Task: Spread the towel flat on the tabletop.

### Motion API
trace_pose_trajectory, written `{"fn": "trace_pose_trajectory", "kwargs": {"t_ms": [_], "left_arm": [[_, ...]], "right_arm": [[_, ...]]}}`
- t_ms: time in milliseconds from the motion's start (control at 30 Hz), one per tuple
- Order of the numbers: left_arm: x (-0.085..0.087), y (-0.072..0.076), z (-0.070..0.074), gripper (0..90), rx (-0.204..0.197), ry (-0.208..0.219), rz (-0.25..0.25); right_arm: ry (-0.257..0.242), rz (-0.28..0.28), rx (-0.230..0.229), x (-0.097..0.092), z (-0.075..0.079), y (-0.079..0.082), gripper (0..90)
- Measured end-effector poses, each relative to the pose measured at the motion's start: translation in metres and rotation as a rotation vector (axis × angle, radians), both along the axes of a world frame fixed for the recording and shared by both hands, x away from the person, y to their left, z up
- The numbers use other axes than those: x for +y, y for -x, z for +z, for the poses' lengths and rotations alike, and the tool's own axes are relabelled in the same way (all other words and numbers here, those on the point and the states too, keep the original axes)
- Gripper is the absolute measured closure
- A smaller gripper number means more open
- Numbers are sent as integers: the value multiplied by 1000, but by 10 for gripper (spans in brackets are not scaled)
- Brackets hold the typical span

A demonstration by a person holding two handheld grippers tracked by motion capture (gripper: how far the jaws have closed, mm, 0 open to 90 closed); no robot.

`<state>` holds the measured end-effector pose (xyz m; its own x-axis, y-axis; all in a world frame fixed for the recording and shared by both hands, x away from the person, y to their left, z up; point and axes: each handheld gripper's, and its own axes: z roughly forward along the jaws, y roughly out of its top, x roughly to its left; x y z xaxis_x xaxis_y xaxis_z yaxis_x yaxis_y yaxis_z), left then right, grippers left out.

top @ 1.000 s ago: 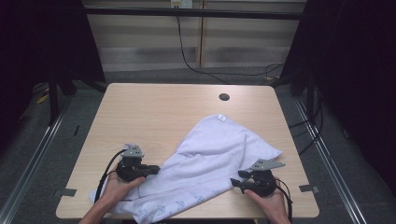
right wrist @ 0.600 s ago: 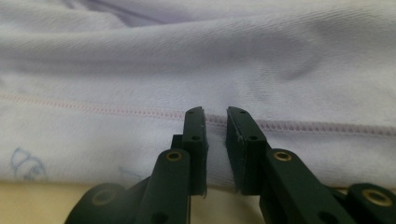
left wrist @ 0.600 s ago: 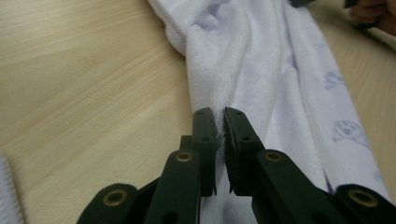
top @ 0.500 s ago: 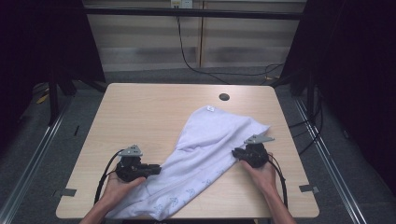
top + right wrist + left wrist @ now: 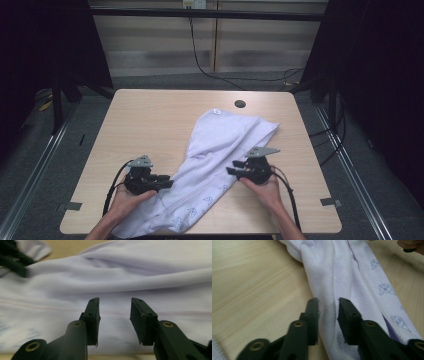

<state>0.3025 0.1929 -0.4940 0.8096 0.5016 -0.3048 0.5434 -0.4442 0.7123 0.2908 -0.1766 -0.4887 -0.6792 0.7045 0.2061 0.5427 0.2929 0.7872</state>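
Left gripper [image 5: 328,312] jaws just opening, straddling fold of white garment [image 5: 220,150]. Right gripper [image 5: 113,315] jaws parting too, cloth lying at twelve o'clock, unpinched.

One white cloth [image 5: 220,150] is lying across one wooden worktop [image 5: 150,120]. Two hands are reaching in, a left hand [image 5: 125,197] and a right hand [image 5: 265,192], and each is holding one tool, so two tools are showing: the left tool [image 5: 167,182] and the right tool [image 5: 231,172]. One round dark hole [image 5: 240,104] is sitting near the worktop's far edge.
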Motion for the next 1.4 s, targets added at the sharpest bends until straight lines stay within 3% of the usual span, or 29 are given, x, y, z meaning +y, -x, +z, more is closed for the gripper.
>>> {"fn": "trace_pose_trajectory", "kwargs": {"t_ms": [33,100,233,300,400,433,467,567,633,700,767,800,833,867,900,1067,1200,1267,1333,1400], "left_arm": [[-2,0,0,830,5,0,-18],[-5,1,0,865,5,-1,-21],[-5,-1,3,868,9,26,-12],[-3,-2,5,868,1,33,2],[4,-4,9,872,-11,40,36],[7,-4,11,872,-16,43,44],[9,-4,13,873,-21,46,63],[11,-3,15,875,-13,65,55],[6,-1,17,875,-21,40,43],[4,0,19,874,-15,67,36],[1,0,20,874,-14,63,39],[1,-1,21,875,-29,28,54],[3,-2,20,876,-21,28,64],[7,-5,17,875,11,70,80],[11,-7,16,876,25,87,87],[5,-2,22,874,4,75,72],[3,4,26,820,26,132,25],[1,7,28,743,22,132,15],[0,9,28,736,-2,109,14],[5,7,25,709,28,140,15]], "right_arm": [[-8,32,10,10,-2,7,587],[-22,103,33,30,-8,18,585],[41,218,50,66,-14,34,536],[78,225,10,74,-17,38,536],[131,227,-42,73,-17,38,730],[133,212,-42,71,-17,36,828],[136,196,-26,68,-16,35,860],[155,144,-47,57,-15,37,876],[107,126,-55,47,-10,36,876],[62,111,-78,35,-1,36,875],[7,85,-89,23,8,35,875],[3,74,-104,18,11,36,887],[34,55,-119,14,13,37,889],[29,38,-117,6,14,37,889],[-10,18,-99,-3,14,38,893],[11,-9,-99,-18,15,43,897],[-7,-51,-109,-35,18,48,897],[19,-68,-113,-44,19,50,896],[47,-87,-109,-53,16,51,893],[83,-133,-103,-65,11,51,891]]}}
